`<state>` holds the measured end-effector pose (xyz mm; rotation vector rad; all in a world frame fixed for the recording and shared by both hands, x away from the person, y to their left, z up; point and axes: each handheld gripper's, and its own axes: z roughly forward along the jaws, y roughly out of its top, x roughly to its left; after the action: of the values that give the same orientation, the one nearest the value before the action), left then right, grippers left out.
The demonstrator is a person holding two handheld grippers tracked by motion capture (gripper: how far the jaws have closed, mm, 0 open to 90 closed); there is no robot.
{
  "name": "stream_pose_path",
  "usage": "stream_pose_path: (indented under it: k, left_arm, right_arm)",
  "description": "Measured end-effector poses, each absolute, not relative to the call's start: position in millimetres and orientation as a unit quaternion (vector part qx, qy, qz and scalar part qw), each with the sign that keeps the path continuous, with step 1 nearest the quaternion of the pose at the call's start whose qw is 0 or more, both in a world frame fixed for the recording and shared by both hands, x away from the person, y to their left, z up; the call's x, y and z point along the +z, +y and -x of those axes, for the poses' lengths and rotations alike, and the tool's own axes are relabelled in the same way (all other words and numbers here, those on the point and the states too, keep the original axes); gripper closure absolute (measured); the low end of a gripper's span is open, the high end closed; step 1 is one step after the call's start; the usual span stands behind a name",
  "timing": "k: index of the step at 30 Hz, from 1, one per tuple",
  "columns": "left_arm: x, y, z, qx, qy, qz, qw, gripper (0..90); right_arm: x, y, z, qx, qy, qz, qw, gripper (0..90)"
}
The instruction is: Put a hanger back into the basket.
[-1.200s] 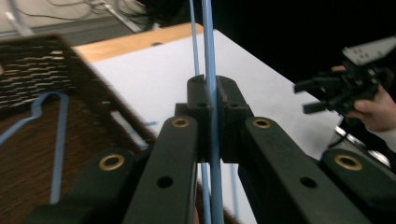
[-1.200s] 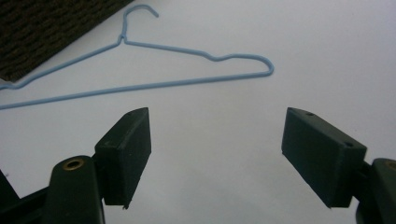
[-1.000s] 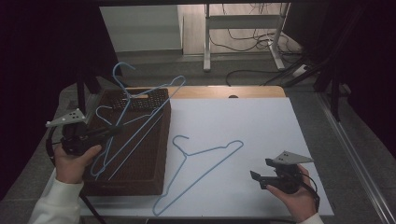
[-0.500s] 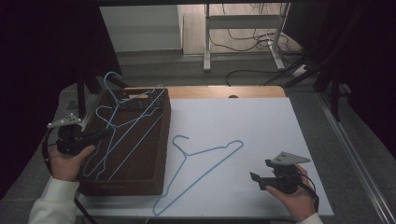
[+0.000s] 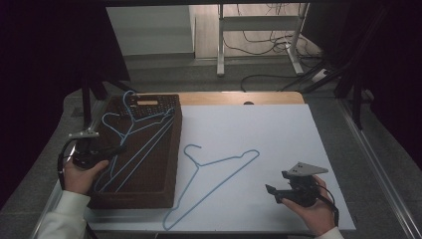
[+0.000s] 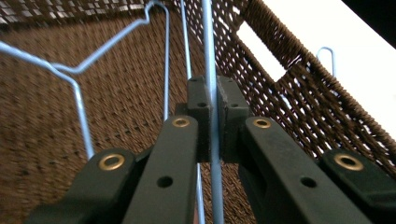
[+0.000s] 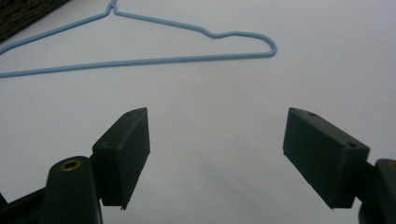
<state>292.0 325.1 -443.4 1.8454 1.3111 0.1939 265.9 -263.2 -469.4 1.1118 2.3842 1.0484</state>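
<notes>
In the high view, a dark brown woven wicker basket (image 5: 164,164) was seen on the left part of the white table sheet (image 5: 259,129), with light blue wire hangers lying inside it. The left gripper (image 5: 117,149) was held by the person's left hand (image 5: 82,174) at the basket's left rim, its jaws reaching in over the basket and meeting a light blue wire coat hanger (image 5: 144,130) there. A second light blue wire hanger (image 5: 214,167) was laid flat on the white sheet just to the right of the basket, hook end towards the far side. The right gripper (image 5: 271,191) was held by the right hand (image 5: 311,211) near the front right of the sheet, apart from that hanger.

In the left gripper view, the two black jaws were seen closed on a straight run of the blue wire of the held hanger (image 6: 210,70), which passed between the pads, above the brown weave of the basket's floor (image 6: 42,140). Another blue hanger (image 6: 74,79) was seen lying in the basket to the left.

In the right gripper view, the jaws were spread wide apart with nothing between them, above the white sheet (image 7: 215,116); the loose hanger (image 7: 187,58) was seen lying beyond the tips
</notes>
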Motion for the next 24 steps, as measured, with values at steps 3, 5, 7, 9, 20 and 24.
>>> stream_pose_path:
  k: [3, 5, 7, 9, 20, 24]
  left_arm:
    - [-443, 324, -294, 0.110, 0.545, -0.735, 0.388, 63.9]
    - [-441, 325, -293, 0.132, 0.551, -0.733, 0.375, 47.1]
    - [-436, 325, -288, 0.140, 0.547, -0.729, 0.387, 38.7]
    - [-430, 321, -283, 0.147, 0.536, -0.731, 0.396, 33.0]
    - [-408, 233, -247, 0.110, 0.402, -0.790, 0.448, 20.3]
    - [-413, 206, -240, 0.100, 0.381, -0.804, 0.445, 19.9]
  right_arm:
    - [-470, -264, -266, 0.366, 0.831, -0.389, 0.153, 23.4]
    - [-469, -264, -265, 0.366, 0.832, -0.388, 0.153, 23.4]
    - [-469, -263, -265, 0.367, 0.832, -0.387, 0.154, 23.3]
    - [-468, -263, -265, 0.369, 0.832, -0.386, 0.155, 23.2]
    - [-476, -250, -272, 0.358, 0.846, -0.370, 0.138, 22.5]
    - [-479, -240, -276, 0.353, 0.852, -0.364, 0.131, 23.6]
